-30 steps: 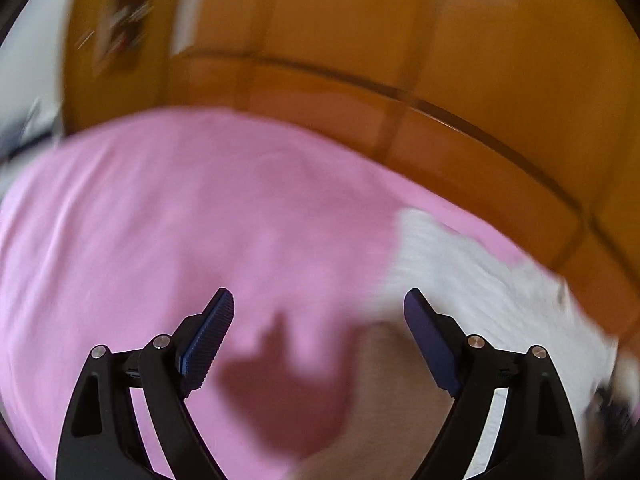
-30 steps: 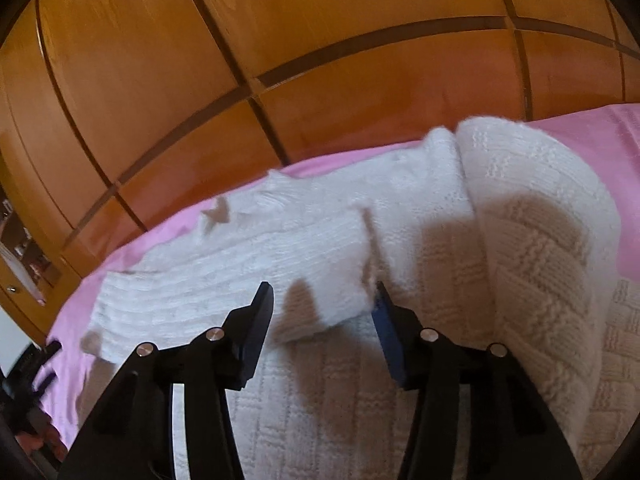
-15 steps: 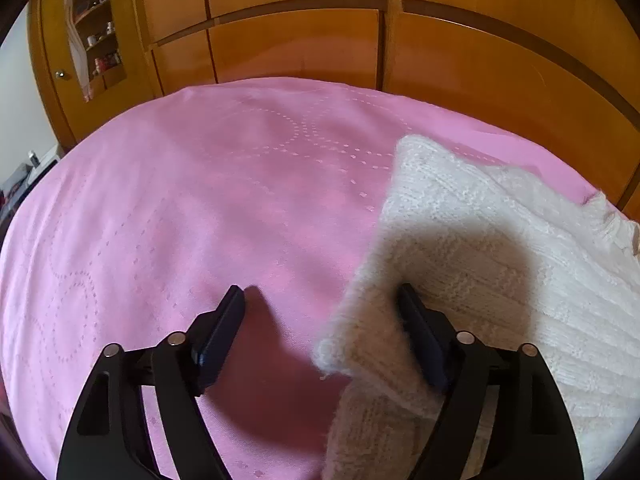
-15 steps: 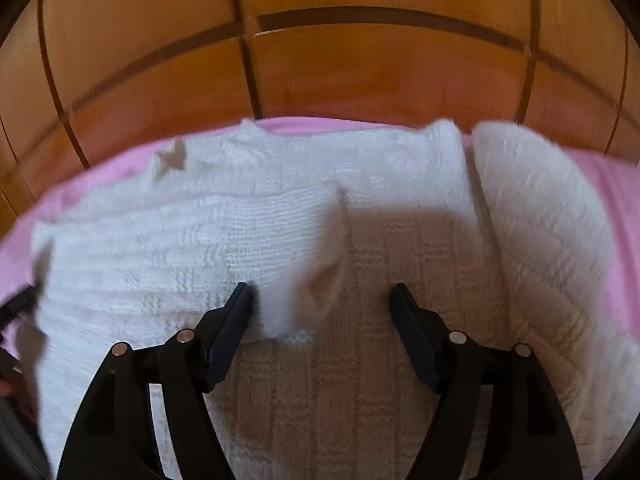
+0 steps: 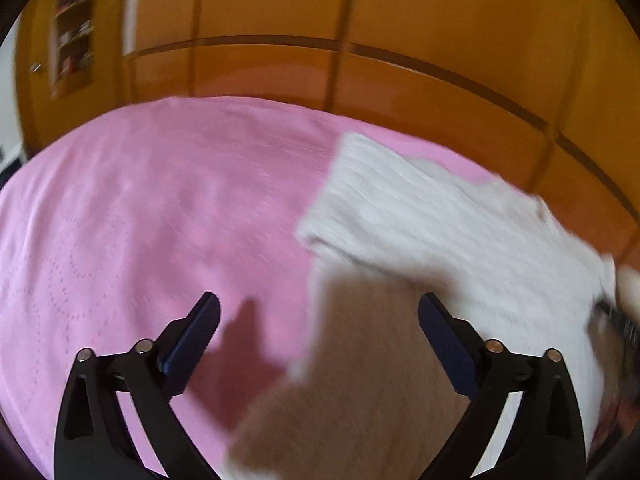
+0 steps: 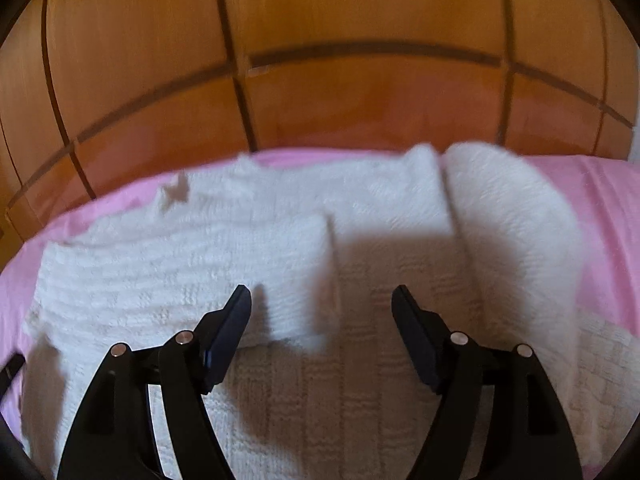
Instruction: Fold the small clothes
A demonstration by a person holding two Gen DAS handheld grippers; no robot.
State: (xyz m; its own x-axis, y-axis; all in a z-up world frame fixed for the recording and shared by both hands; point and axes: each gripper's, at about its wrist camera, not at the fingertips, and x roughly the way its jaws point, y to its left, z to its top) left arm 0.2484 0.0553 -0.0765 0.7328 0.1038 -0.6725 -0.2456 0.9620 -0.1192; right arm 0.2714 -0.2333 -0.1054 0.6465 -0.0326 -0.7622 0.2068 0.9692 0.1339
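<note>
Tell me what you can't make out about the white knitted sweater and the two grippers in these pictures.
- Left wrist view: motion blur smears the white sweater, so its knit and edges are unclear.
- Left wrist view: the near hem lies in the shadow of the left gripper, whose jaws are opening.
- Right wrist view: the frame's bottom edge cuts off the sweater's lower part, behind the right gripper, also opening.
- The sweater's far-left end is blurred.
</note>
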